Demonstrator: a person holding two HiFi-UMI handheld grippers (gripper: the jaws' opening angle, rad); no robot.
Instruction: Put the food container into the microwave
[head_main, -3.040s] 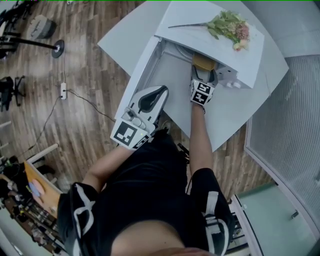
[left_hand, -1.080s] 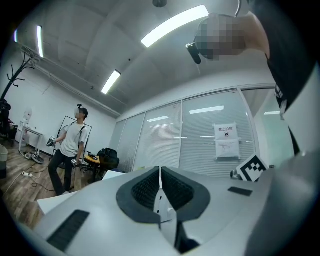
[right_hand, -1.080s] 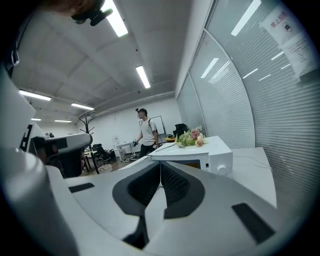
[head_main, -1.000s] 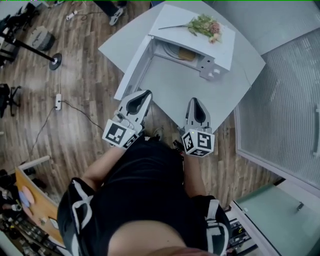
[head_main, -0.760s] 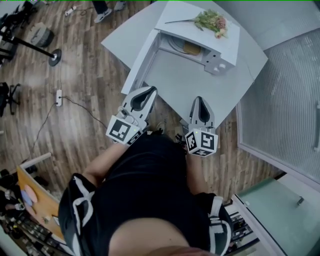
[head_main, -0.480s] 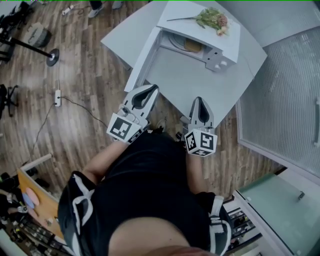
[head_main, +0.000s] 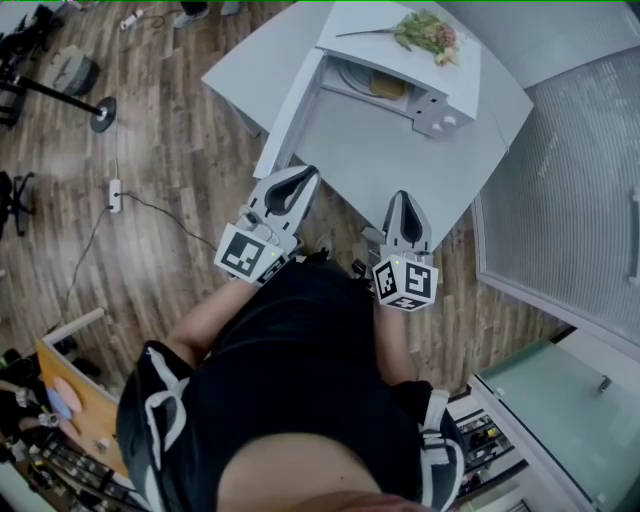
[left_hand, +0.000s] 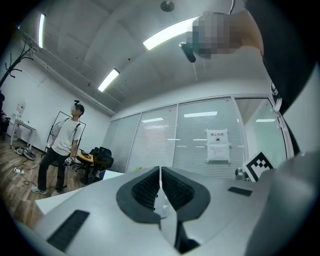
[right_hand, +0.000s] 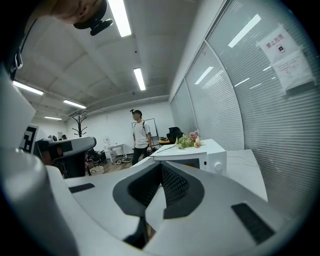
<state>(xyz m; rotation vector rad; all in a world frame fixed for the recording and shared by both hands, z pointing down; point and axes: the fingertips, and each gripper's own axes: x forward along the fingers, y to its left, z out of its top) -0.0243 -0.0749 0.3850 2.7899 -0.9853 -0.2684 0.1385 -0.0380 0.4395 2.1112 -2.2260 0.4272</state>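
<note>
Food container (head_main: 388, 88) lies inside the microwave (head_main: 400, 62) at the counter's (head_main: 400, 165) far corner, with the door (head_main: 290, 110) open. The right gripper (head_main: 401, 198), at the cavity three seconds ago, has drawn back to the near edge beside the left gripper (head_main: 303, 177). Left gripper view: jaws pressed together, empty. Right gripper view: jaws likewise together, nothing between them. Placement looks done; only the door seems left.

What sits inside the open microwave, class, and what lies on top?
Inside the microwave, a brownish food container shows; the roof covers the rest of the cavity. A flower sprig lies on top.
</note>
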